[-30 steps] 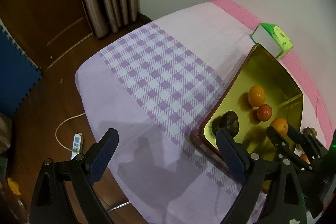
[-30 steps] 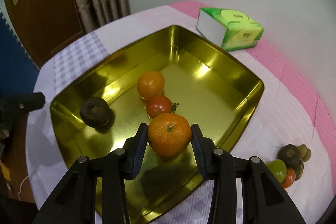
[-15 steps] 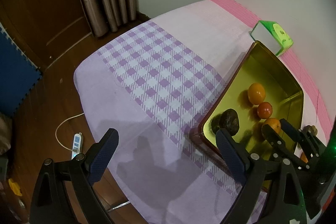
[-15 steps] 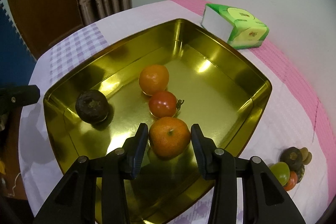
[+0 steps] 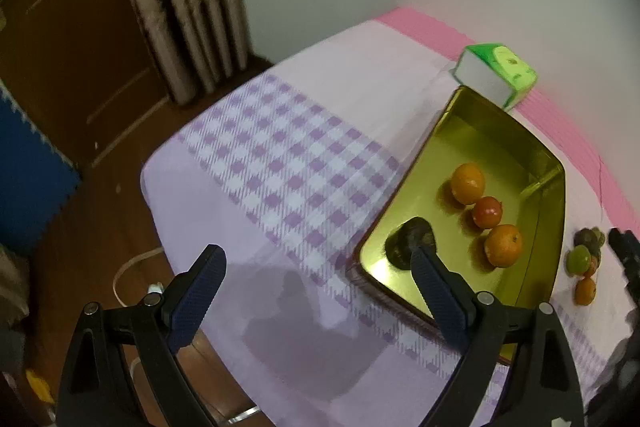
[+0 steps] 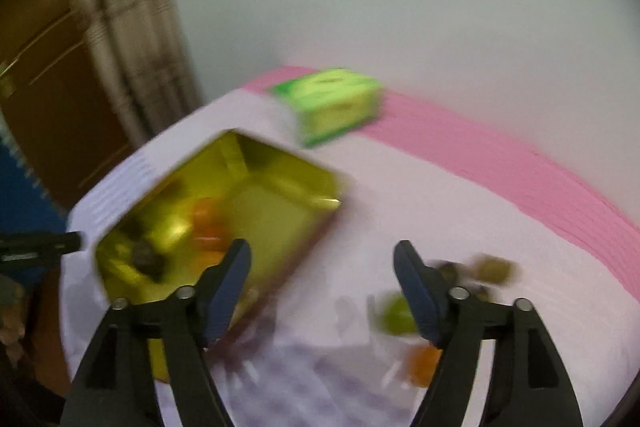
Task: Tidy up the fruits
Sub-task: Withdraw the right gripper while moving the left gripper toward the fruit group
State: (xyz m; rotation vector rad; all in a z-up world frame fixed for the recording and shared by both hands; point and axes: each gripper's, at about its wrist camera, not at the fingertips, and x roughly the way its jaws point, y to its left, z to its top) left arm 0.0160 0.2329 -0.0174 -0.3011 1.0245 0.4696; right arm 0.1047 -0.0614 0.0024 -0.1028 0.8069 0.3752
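- Checked cloth covers the table; gold tray holds four fruits.
- Right tool, just opened and empty, heads for the loose fruits.
- Left tool hangs open, empty.
- Next: close on one.

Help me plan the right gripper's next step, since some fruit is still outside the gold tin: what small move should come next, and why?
Probably lower the right gripper onto the small green fruit in the loose pile on the cloth. Its jaws have just been opening and hold nothing, and it is nearest. The gold metal tin already holds four fruits, including the orange tangerine by its near wall.
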